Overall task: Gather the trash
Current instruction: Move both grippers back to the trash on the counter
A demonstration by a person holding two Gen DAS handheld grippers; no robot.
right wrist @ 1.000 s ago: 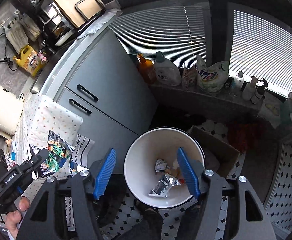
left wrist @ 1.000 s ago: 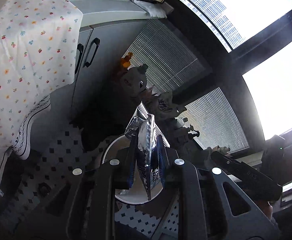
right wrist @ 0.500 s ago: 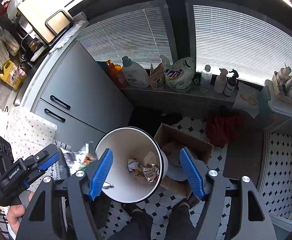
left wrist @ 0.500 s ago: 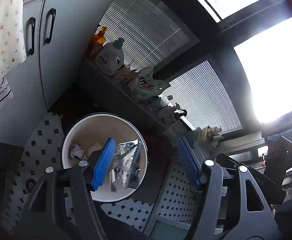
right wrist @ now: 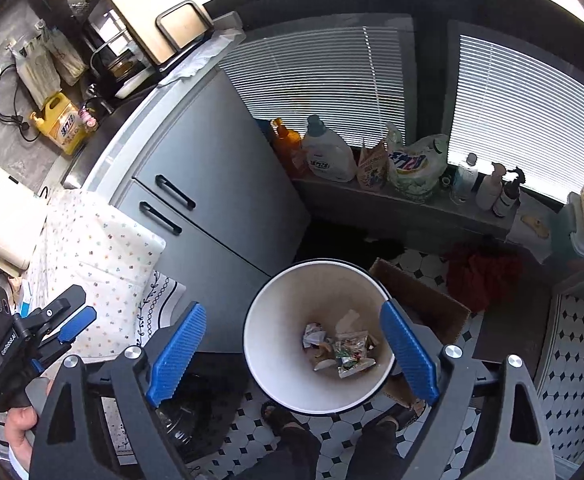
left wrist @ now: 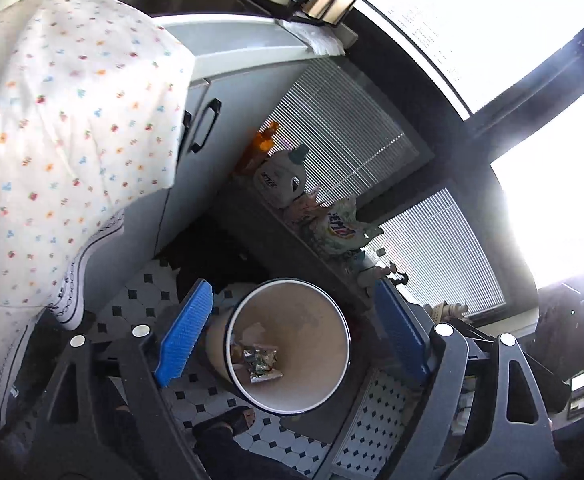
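Both grippers hang above a white waste bin [right wrist: 287, 344] with nothing between their blue pads. The right gripper [right wrist: 292, 354] has its jaws wide and still opening; in its view the bin's round mouth sits between the two pads, nearer the right one, well below them. The left gripper [left wrist: 292, 334] is likewise wide and opening, empty, and frames the same bin [left wrist: 316, 320] between its fingers. The trash lies at the bottom of the bin: a crumpled foil wrapper [right wrist: 352, 354] lying flat with its longer side running roughly left to right in the right wrist view, a small white paper wad [right wrist: 312, 335] just left of it, and a pale torn scrap beside them. From the left wrist the foil wrapper [left wrist: 257, 362] shows against the bin's lower left wall. Nothing stands between the claws and the bin's open mouth, which tilts up towards the cameras. Touching the bin's far side is an open cardboard box [right wrist: 424, 300] on the black-and-white tiled floor [right wrist: 572, 344]. A grey cabinet [right wrist: 211, 200] with two black handles stands to the left, a flower-print cloth [right wrist: 99, 256] hanging beside it. Detergent bottles [right wrist: 328, 152] line the sill under the blinds. The person's sandalled feet [right wrist: 279, 416] stand just below the bin.
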